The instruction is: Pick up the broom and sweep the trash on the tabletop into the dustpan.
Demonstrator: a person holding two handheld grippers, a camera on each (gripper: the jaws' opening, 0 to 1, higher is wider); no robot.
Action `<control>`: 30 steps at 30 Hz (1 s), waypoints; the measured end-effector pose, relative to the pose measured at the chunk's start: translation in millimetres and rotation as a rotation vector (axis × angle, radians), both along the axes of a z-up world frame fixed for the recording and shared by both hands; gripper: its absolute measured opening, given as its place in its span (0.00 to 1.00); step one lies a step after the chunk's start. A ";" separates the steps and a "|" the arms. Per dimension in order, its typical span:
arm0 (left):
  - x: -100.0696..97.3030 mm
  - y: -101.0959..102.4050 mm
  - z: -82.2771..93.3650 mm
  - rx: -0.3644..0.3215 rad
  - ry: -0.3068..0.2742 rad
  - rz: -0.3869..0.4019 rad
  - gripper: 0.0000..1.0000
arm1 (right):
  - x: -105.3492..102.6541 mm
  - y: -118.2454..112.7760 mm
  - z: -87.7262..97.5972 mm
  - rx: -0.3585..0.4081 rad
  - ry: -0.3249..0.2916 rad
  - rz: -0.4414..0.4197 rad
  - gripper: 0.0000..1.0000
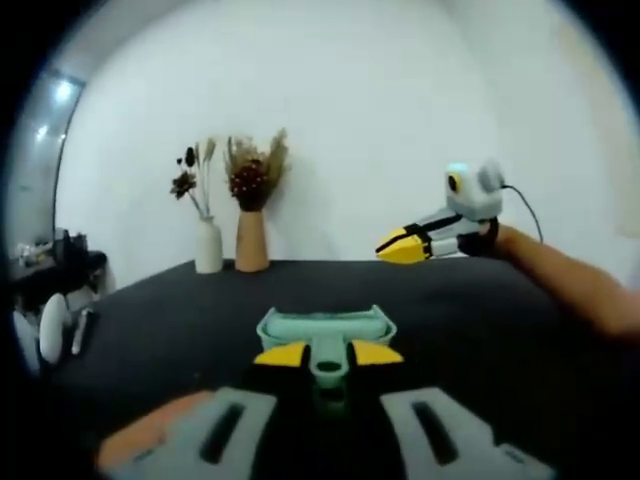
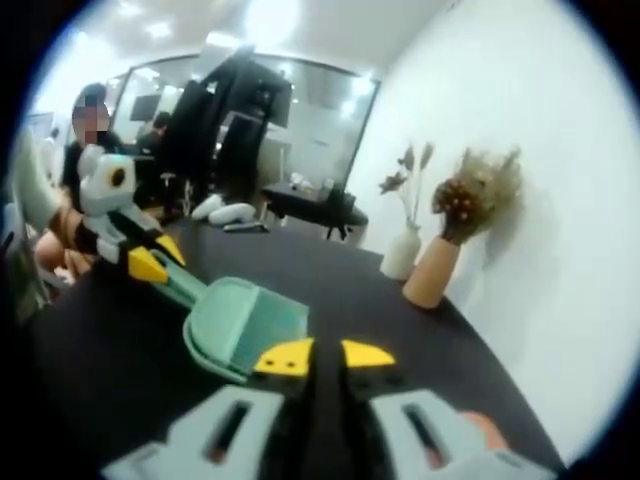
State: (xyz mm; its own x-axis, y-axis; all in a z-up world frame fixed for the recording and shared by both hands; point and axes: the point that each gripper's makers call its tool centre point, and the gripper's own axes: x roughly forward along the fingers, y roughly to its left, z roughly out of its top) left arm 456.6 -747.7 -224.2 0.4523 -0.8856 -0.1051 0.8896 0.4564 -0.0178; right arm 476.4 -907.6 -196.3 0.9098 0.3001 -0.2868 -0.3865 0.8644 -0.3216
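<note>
Gripping the stem of the pale green dustpan (image 1: 325,331), the left gripper (image 1: 327,354) has its yellow-tipped jaws clamped one on each side of the handle; the pan's tray faces away from the camera, over the near middle of the black tabletop (image 1: 480,310). In the right gripper view the same dustpan (image 2: 245,325) appears with its handle running left to the left gripper (image 2: 155,262), and its open mouth pointing right and toward the viewer. The right gripper (image 2: 325,357) has its yellow tips drawn close together, a narrow gap between them, holding nothing; it hangs just near of the pan's rim. In the left gripper view the right gripper (image 1: 402,247) is held by a bare forearm (image 1: 570,285) above the right part of the table, well apart from the pan. At the far edge of the table, against the white wall (image 1: 400,110), stand a white vase (image 1: 207,245) and a tan vase (image 1: 251,240) of dried flowers, side by side. Dark open surface lies between pan and vases, and to the right. White objects (image 1: 50,330) lie at the left edge. Whether the pan touches the table cannot be told.
</note>
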 end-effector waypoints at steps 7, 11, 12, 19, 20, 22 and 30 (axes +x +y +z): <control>-0.9 -2.3 0.3 0.030 0.005 0.005 0.17 | 0.7 -2.2 -0.1 -0.003 0.002 -0.002 0.09; 0.4 -2.4 -0.9 0.041 0.005 0.004 0.17 | 0.2 -1.6 0.1 -0.002 0.001 -0.002 0.09; 0.1 -2.6 -0.7 0.037 0.006 0.003 0.17 | 0.2 -1.7 0.0 -0.001 0.001 -0.003 0.09; -1.2 -6.6 -2.0 0.042 0.015 -0.011 0.17 | 1.7 -1.3 -2.2 -0.008 0.009 -0.002 0.09; -1.1 -6.8 -2.0 0.039 0.020 -0.011 0.17 | 1.6 -0.9 -2.3 -0.008 0.009 -0.001 0.09; -0.1 -6.6 -2.1 0.037 0.025 -0.009 0.17 | 1.4 -0.1 -2.8 -0.008 0.010 -0.001 0.09; 5.0 -7.4 -1.7 0.048 0.016 0.008 0.17 | 2.5 -1.3 -2.8 -0.009 0.014 0.001 0.09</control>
